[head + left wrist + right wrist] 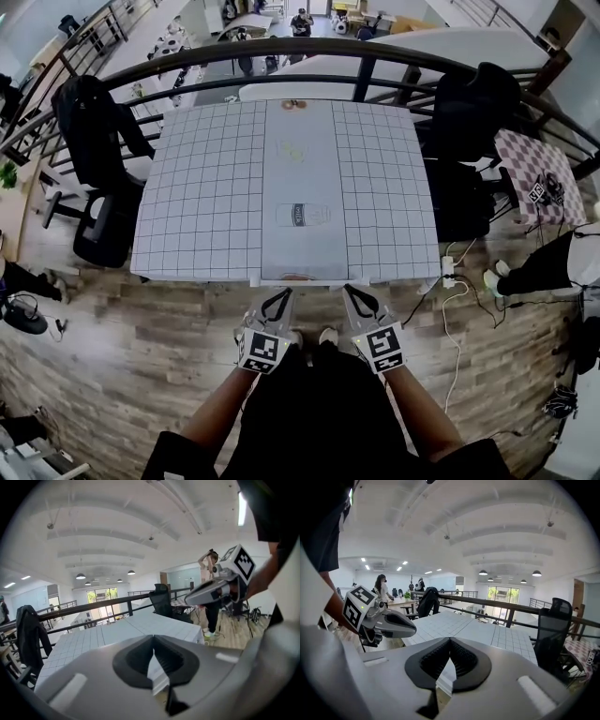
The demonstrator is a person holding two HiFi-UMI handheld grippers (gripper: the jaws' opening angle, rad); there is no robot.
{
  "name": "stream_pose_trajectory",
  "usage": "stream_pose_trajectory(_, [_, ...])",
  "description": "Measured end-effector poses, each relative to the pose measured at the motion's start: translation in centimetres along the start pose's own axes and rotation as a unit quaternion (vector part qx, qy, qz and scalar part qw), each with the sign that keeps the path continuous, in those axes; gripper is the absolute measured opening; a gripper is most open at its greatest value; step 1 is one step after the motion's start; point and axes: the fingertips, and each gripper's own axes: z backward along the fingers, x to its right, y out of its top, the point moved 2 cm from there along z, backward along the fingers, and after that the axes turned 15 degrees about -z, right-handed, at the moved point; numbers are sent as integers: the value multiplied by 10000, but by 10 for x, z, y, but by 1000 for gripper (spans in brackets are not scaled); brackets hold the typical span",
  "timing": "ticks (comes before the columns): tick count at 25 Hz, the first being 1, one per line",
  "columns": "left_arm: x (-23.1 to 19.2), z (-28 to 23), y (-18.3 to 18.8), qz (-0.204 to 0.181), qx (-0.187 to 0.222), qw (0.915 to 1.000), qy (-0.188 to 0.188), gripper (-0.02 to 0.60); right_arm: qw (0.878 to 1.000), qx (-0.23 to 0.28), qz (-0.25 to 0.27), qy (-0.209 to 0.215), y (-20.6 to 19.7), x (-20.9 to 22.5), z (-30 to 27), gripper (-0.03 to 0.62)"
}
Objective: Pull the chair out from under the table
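head view: chair (296, 277) tucked under counter (206, 187) at its 6 o'clock edge, only a sliver shows; back probably runs 9-to-3, seat facing 12; left claw (276, 302) and right claw (360, 300) near it | left gripper view: jaws together, empty | right gripper view: jaws together, empty | handling: likely stiff, weighty; grip the back's top edge

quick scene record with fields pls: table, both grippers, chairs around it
table: covered by a gridded cloth, railing behind it
left gripper: shut, empty, just short of the table's near edge
right gripper: shut, empty, beside the left gripper
left chair: black, dark jacket draped over it
right chair: black, at the table's right side
task state: no chair gripped yet
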Motion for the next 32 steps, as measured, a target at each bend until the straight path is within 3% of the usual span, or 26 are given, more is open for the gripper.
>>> stream_pose_trajectory(7, [0, -20, -22, -208, -379, 9977, -515, 10, 9948, -648, 749, 227, -27, 17, -27, -3])
stream_pose_trajectory(10, [1, -27, -40, -35, -645, 9955, -694, 11, 9898, -1087, 856, 348, -44, 19, -40, -3])
stream_pose_trajectory(14, [16, -35, -54, -95, -868, 9885, -1232, 88, 9823, -1504, 1004, 498, -62, 18, -52, 6])
stream_pose_trajectory(18, [21, -46, -56, -249, -979, 9844, -1441, 104, 9709, -1828, 1386, 682, -75, 18, -63, 10])
stream_pose_trajectory(22, [22, -58, -65, -343, -1121, 9790, -1669, 121, 9612, -2189, 1469, 817, -93, 26, -77, 70])
stream_pose_trajectory(26, [27, -70, -71, -335, -1158, 9734, -1950, 137, 9483, -2427, 1767, 1029, -111, 33, -86, 77])
stream_pose_trajectory(32, [32, -77, -90, -580, -1536, 9574, -2374, 137, 9246, -2785, 2206, 1376, -134, 29, -104, 93])
